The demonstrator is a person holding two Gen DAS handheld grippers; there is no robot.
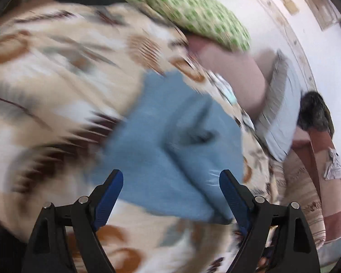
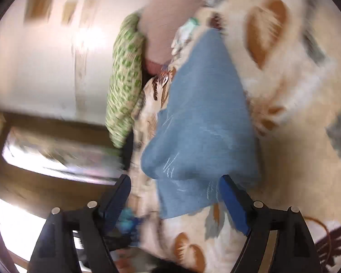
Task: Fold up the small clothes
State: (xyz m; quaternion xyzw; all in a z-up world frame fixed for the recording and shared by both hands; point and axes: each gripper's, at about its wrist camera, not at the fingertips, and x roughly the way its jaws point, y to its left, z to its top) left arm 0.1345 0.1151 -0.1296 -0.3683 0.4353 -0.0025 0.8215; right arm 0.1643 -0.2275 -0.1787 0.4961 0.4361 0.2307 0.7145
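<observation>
A small blue garment [image 1: 170,141] lies bunched on a cream bedcover with brown leaf print [image 1: 56,79]. My left gripper [image 1: 171,177] is open just above its near edge, its jaws spread to either side of the cloth and holding nothing. In the right wrist view the blue garment [image 2: 204,118] lies on the same bedcover [image 2: 295,136]. My right gripper [image 2: 175,182] is open over the garment's near end, empty. Both views are motion-blurred.
A green-and-white patterned pillow [image 1: 184,6] and a pink pillow [image 1: 234,75] lie at the bed's far side, with a grey striped pillow [image 1: 282,104] beside them. A white wall [image 2: 45,68] and a window [image 2: 45,159] are beyond the bed's edge.
</observation>
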